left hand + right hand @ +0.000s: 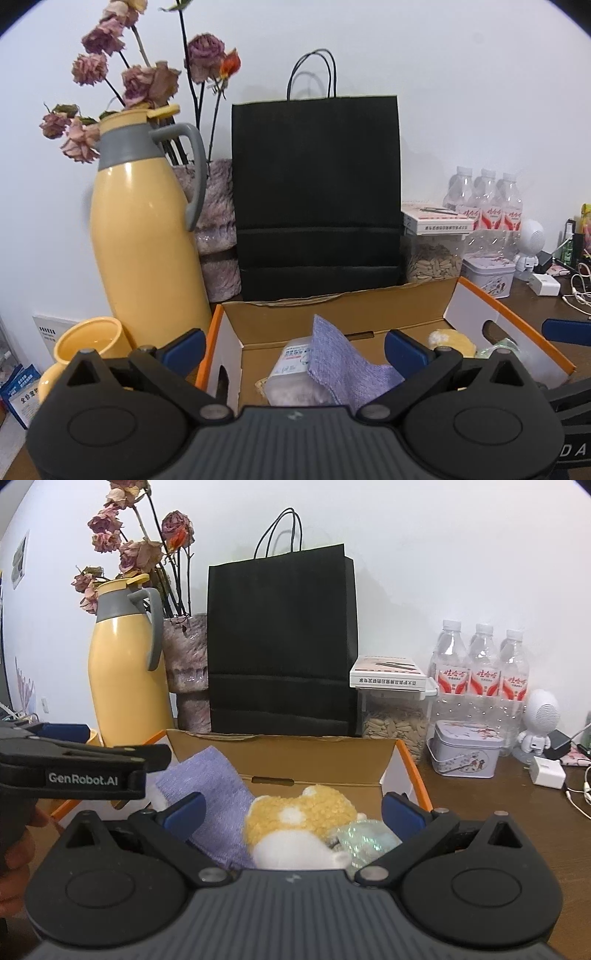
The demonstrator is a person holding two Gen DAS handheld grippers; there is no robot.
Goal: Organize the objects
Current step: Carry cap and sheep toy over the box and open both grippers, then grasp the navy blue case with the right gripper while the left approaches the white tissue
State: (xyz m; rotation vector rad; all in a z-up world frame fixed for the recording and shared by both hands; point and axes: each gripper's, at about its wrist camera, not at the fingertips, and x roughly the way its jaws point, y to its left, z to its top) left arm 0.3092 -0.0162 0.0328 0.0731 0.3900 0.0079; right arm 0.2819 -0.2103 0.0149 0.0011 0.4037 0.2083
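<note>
An open cardboard box (332, 314) with orange-edged flaps sits in front of me; it also shows in the right wrist view (317, 755). Inside lie a purple cloth (343, 362), a clear packet (291, 363), a yellow-and-white plush toy (295, 819) and a shiny wrapper (365, 836). My left gripper (293, 347) is open and empty above the box's near left part. My right gripper (291, 810) is open and empty above the plush toy. The left gripper's side shows in the right wrist view (85, 771).
A black paper bag (317, 192) stands behind the box. A yellow thermos (144, 236), yellow cup (85, 343) and dried flowers (147, 81) are at the left. Water bottles (480, 664), a tin (465, 753), a seed jar (395, 723), a white charger (546, 771) are at the right.
</note>
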